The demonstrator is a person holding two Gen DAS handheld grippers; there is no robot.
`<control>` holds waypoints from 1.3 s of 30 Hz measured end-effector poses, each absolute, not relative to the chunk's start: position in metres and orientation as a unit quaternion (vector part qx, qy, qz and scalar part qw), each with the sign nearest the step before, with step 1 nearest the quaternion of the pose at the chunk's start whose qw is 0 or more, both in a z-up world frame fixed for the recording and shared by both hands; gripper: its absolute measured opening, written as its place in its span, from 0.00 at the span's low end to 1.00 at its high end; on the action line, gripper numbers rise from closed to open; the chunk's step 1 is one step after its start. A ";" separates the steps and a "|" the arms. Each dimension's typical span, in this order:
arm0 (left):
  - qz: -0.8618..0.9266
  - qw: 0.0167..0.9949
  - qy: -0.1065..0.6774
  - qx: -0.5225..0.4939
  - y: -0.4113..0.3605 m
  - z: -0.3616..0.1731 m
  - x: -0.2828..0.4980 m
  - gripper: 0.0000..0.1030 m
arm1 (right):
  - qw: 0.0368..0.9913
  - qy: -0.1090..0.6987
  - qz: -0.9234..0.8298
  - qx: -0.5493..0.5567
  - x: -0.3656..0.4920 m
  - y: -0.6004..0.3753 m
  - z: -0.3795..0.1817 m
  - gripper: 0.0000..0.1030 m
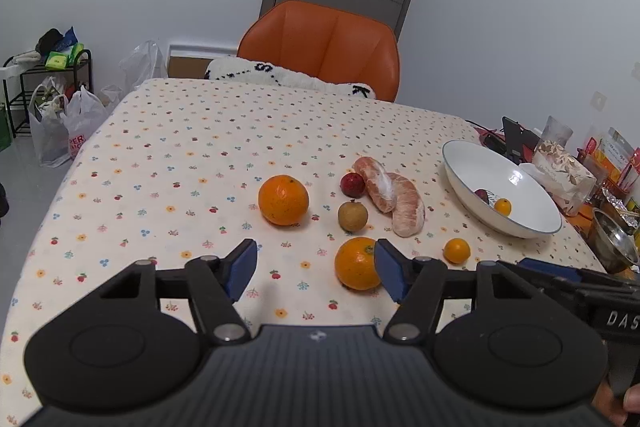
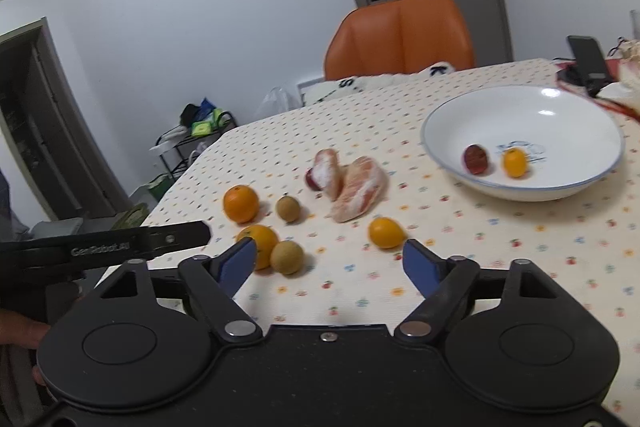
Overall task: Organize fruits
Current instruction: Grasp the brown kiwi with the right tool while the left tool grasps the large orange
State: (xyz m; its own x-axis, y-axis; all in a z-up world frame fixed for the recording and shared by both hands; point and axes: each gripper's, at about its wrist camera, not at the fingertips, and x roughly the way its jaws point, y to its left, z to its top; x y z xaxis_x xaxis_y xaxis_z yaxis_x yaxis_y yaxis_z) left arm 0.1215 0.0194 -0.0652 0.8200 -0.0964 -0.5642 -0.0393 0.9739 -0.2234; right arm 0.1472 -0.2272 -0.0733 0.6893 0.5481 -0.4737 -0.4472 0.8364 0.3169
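While fruit lies loose on the tablecloth (image 1: 168,155):
Left gripper (image 1: 316,269): jaws apart, holding nothing
Right gripper (image 2: 330,261): jaws apart, holding nothing
Bowl (image 2: 568,115): holds a kumquat (image 2: 515,161) and a red fruit (image 2: 475,159)
Oranges (image 1: 283,199): on the cloth, near the pomelo segments (image 1: 390,193)
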 end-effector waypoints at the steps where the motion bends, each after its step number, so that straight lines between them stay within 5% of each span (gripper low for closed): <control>1: -0.018 0.946 0.301 -0.115 0.020 -0.066 0.123 0.61 | 0.913 0.288 0.276 0.089 0.149 -0.224 -0.075 0.71; 17: -0.056 0.935 0.325 -0.129 0.017 -0.081 0.148 0.46 | 0.884 0.322 0.319 0.110 0.175 -0.195 -0.096 0.47; 21: -0.061 0.934 0.327 -0.132 0.019 -0.081 0.151 0.45 | 0.876 0.338 0.328 0.107 0.182 -0.188 -0.102 0.20; 36: -0.086 0.927 0.345 -0.123 -0.003 -0.093 0.163 0.45 | 0.885 0.331 0.306 0.116 0.184 -0.211 -0.101 0.19; 39: -0.084 0.925 0.350 -0.118 -0.007 -0.096 0.164 0.35 | 0.887 0.328 0.304 0.117 0.182 -0.215 -0.101 0.19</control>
